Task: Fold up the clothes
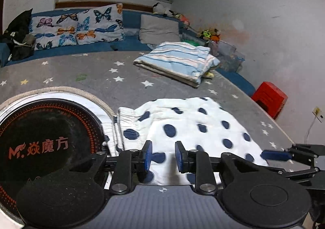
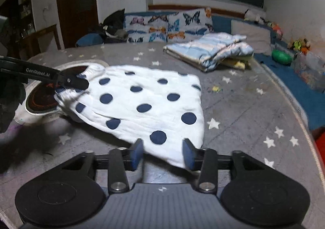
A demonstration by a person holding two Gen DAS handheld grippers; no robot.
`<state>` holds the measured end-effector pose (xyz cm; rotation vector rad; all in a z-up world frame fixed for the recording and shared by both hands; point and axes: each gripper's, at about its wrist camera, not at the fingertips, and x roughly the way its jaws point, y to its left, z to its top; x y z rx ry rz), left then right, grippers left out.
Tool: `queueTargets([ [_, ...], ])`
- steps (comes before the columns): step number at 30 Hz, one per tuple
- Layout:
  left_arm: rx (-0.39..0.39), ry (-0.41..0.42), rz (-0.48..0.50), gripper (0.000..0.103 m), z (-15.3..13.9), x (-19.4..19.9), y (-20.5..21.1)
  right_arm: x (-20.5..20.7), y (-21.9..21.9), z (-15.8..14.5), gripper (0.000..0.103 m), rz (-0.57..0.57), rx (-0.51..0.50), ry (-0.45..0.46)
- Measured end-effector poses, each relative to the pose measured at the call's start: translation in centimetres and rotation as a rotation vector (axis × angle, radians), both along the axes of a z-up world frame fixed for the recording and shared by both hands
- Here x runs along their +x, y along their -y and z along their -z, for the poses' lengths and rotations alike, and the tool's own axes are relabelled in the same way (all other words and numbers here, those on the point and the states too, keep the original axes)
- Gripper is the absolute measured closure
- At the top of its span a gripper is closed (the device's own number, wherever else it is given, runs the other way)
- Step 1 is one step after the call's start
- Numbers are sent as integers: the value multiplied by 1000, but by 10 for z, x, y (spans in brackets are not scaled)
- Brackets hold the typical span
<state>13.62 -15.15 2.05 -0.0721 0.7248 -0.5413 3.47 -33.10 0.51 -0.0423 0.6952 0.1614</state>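
Observation:
A white garment with dark blue dots (image 1: 182,127) lies on the grey star-print bed cover (image 1: 91,72); it also shows in the right wrist view (image 2: 142,105). My left gripper (image 1: 163,156) is open, its blue pads straddling the garment's near edge beside the elastic waistband (image 1: 124,119). My right gripper (image 2: 162,152) is open, pads either side of the garment's near corner. The left gripper shows in the right wrist view (image 2: 81,83) at the waistband end. The right gripper's blue fingertip (image 1: 276,155) shows at the right of the left wrist view.
A round black-and-orange disc on a white mat (image 1: 44,143) lies left of the garment. A folded striped blanket (image 1: 178,60) lies further back, and butterfly pillows (image 1: 81,25) along the headboard. A red stool (image 1: 270,99) stands off the bed's right edge, toys (image 2: 282,57) by the wall.

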Motion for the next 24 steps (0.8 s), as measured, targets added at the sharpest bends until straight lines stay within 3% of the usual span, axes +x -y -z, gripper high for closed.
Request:
queueTargets([
  [2, -3, 3, 6, 62, -2, -9, -1, -7, -3, -3, 47, -2, 11, 23],
  [7, -15, 12, 22, 49, -5, -31, -10, -20, -17, -3, 28, 1, 22, 65],
  [9, -12, 20, 26, 43, -6, -40, -13, -25, -23, -3, 16, 0, 27, 78],
  [14, -1, 41, 13, 27, -5, -58, -26, -34, -37, -1, 4, 7, 44, 104],
  [20, 11, 75, 6, 6, -4, -76, -38, -43, -51, 1, 0, 29, 33, 133],
  [24, 4, 87, 7, 1, -3, -86, -45, -50, -59, 1, 0, 55, 24, 147],
])
